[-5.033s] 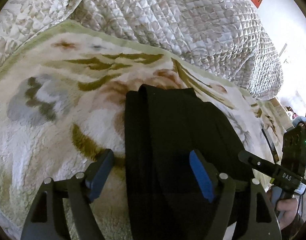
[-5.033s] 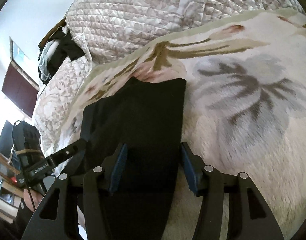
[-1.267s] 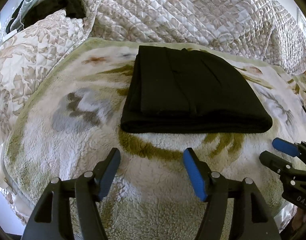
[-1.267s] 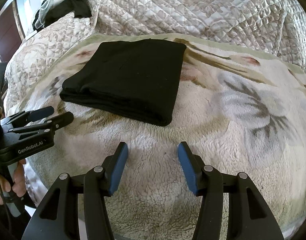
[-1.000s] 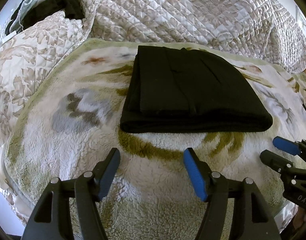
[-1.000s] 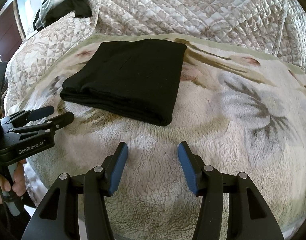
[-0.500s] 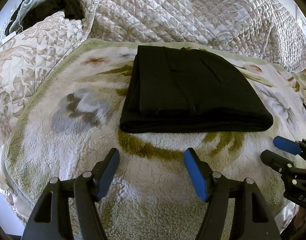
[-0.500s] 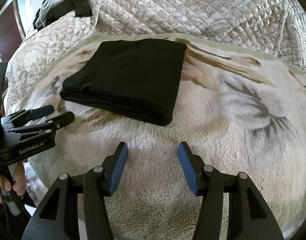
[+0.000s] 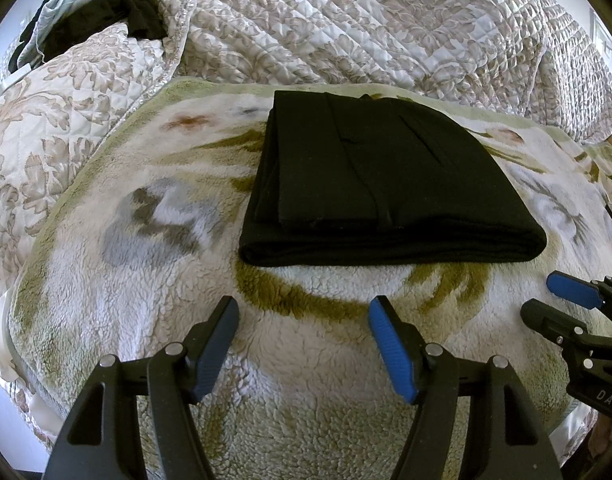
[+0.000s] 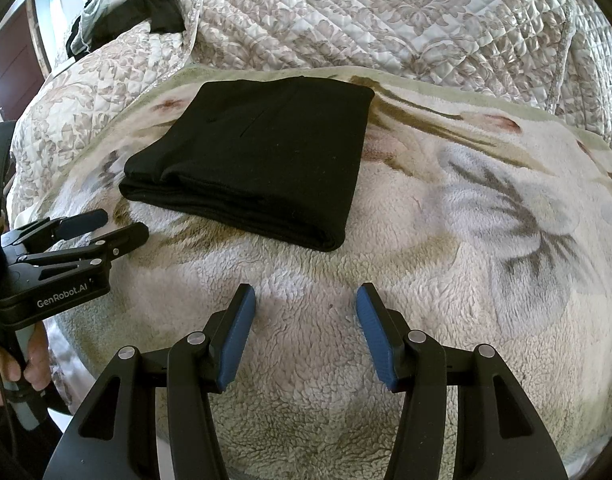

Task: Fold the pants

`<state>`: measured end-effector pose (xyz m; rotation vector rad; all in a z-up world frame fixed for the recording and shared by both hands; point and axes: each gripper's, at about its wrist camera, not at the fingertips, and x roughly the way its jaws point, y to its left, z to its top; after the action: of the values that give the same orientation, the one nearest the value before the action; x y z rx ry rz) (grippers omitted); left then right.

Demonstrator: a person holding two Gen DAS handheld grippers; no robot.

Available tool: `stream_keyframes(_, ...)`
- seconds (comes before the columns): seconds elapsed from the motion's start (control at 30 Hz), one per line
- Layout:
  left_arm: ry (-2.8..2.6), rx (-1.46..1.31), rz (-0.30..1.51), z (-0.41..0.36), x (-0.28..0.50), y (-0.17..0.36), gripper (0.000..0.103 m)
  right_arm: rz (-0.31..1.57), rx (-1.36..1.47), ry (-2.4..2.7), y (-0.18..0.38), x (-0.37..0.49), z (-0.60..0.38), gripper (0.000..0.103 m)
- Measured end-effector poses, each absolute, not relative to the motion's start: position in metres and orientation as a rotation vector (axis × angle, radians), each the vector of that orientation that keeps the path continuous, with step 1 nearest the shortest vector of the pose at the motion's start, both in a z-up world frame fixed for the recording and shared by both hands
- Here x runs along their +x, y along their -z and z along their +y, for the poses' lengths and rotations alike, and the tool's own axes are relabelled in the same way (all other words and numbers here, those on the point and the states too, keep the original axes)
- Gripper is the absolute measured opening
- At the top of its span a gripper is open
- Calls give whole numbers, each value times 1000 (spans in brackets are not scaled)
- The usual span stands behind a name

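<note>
1. The right gripper (image 9: 546,300) is cut off by the right edge of the left wrist view; only its fingers and part of its body show.
2. The hand (image 10: 33,356) on the left gripper (image 10: 117,224) is cut by the left edge of the right wrist view.
3. The clothes pile (image 9: 85,20) at top left is partly cropped; its separate items cannot be told apart.
4. The inner layers of the folded black pants (image 9: 386,176) are hidden.
5. The fleece blanket (image 9: 306,420) runs out of view at the bottom.

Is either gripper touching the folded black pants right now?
Apart. Each wrist view shows bare fleece blanket between the folded black pants and the open left gripper and right gripper.
</note>
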<state>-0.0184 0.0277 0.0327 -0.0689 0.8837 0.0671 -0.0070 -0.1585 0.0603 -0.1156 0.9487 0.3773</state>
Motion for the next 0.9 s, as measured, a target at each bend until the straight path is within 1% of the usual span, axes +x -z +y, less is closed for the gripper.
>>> stream_keyframes(0.9, -70, -64, 888, 24, -18, -32, 71, 950, -121, -377, -59, -7, -158, 53)
